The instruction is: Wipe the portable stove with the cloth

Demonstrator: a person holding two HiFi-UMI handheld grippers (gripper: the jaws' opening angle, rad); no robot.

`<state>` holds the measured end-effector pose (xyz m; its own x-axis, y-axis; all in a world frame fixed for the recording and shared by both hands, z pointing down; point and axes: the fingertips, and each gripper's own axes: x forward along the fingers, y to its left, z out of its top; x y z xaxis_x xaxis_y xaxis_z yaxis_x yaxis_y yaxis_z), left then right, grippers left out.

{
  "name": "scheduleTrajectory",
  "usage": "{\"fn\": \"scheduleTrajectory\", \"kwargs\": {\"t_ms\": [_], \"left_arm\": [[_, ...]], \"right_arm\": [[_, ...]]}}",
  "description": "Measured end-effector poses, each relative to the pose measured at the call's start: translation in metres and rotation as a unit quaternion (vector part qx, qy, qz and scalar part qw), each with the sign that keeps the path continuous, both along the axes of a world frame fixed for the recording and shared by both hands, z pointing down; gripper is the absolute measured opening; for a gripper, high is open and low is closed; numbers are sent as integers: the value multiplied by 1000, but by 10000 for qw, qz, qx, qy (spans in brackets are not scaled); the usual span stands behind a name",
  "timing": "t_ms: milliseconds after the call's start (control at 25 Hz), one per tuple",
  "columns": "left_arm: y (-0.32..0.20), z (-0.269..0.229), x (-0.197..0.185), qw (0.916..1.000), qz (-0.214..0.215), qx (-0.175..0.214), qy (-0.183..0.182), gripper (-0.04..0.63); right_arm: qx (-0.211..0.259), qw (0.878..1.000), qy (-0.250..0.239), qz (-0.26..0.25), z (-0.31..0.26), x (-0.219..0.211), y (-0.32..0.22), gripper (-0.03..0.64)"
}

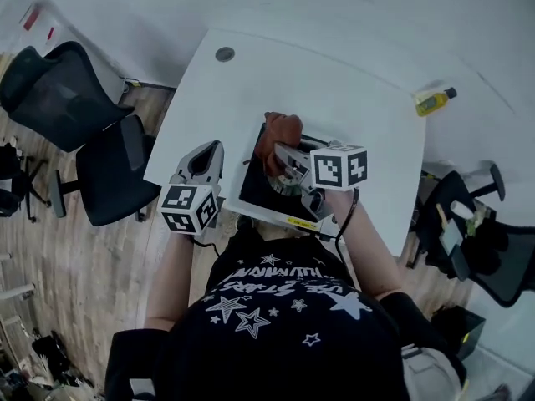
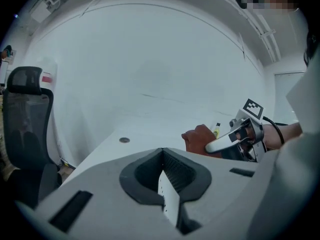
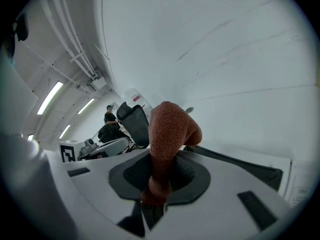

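The portable stove is black with a silver burner and sits on the white table just in front of me. A rust-brown cloth bunches over the stove's far edge, and my right gripper is shut on it. In the right gripper view the cloth stands up out of the shut jaws of that gripper, with the stove's dark edge beyond. My left gripper hovers left of the stove, shut on nothing. The left gripper view shows its own jaws closed, and the cloth to the right.
A yellow bottle lies at the table's far right. A round cable grommet is at the far left of the tabletop. Black office chairs stand left of the table, and another chair with clutter is at the right.
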<state>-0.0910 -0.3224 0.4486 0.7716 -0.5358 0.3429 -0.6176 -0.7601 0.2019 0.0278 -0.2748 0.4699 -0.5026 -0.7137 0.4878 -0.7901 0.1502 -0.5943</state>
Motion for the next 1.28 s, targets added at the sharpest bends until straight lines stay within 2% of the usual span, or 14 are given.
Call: {"fn": "scheduleTrajectory", "kwargs": {"t_ms": [320, 400, 560, 840, 1080, 1280], "left_arm": [[-38, 15, 4, 9987, 495, -114, -13, 8], [-44, 17, 3, 9983, 568, -142, -12, 8], [-51, 22, 1, 9974, 685, -210, -26, 8], [-56, 30, 3, 9960, 842, -284, -29, 8], [-50, 29, 8, 9948, 982, -263, -15, 8], [-44, 25, 17, 9939, 1074, -230, 1, 8]], "right_arm": [[-513, 9976, 442, 137, 27, -15, -45, 74], [-620, 9964, 532, 225, 33, -15, -53, 74], [-825, 9941, 691, 88, 43, -18, -64, 74], [-1169, 9852, 1249, 119, 66, -15, -70, 74], [-1190, 9837, 1325, 241, 65, -6, -60, 74], [-1172, 9859, 1117, 413, 61, 9, -47, 74]]}}
